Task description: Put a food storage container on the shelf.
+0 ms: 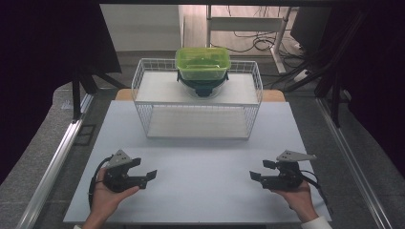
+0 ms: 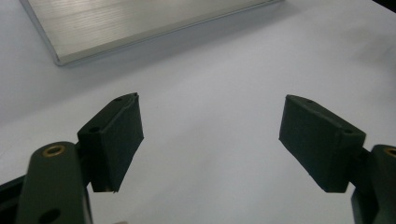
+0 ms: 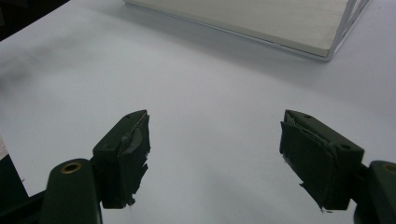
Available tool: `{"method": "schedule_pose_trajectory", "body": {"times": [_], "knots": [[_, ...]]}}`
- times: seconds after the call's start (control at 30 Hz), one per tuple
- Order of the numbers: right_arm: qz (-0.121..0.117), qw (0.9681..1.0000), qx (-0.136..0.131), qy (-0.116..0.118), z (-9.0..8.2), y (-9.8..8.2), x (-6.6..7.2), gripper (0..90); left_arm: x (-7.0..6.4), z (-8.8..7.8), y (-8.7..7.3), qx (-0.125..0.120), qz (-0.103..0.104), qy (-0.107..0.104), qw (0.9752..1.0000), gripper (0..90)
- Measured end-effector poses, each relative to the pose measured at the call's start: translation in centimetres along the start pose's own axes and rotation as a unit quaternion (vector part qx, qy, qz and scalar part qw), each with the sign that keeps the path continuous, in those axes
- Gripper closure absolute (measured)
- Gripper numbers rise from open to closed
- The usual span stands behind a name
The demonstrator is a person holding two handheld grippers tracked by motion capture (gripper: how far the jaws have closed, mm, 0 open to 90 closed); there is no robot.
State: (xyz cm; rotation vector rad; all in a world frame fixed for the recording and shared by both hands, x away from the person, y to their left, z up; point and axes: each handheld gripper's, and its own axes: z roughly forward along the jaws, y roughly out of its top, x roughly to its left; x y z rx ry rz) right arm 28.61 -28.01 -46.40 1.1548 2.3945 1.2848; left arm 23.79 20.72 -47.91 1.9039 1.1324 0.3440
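The left gripper (image 1: 149, 175) is being held low over the near left part of the white table (image 1: 200, 167), its jaws spread wide with nothing between them; in the left gripper view its pads (image 2: 116, 140) are seen hovering over bare tabletop. The right gripper (image 1: 261, 170) is being held over the near right part, pointed inward toward the other; its jaws are likewise parted and gripping nothing, and the worn pads (image 3: 128, 158) are seen above the bare surface. A white wire shelf rack (image 1: 197, 98) is being kept at the far middle of the table, well apart from both grippers; on its upper tier a green plastic container (image 1: 202, 62) is resting on top of a dark bowl (image 1: 203, 87).
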Motion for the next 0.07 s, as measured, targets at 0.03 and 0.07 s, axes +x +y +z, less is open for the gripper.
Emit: {"method": "schedule_pose_trajectory", "body": {"times": [0.03,0.07], "knots": [[-0.003,1.0,-0.001,-0.001,-0.01,0.0,0.0,23.8,0.02,0.01,0.01,0.0,0.0,0.001,1.0,21.0],[-0.003,1.0,-0.001,-0.003,-0.06,0.0,0.01,23.7,0.05,0.03,0.02,0.0,0.0,0.001,1.0,21.0]]}}
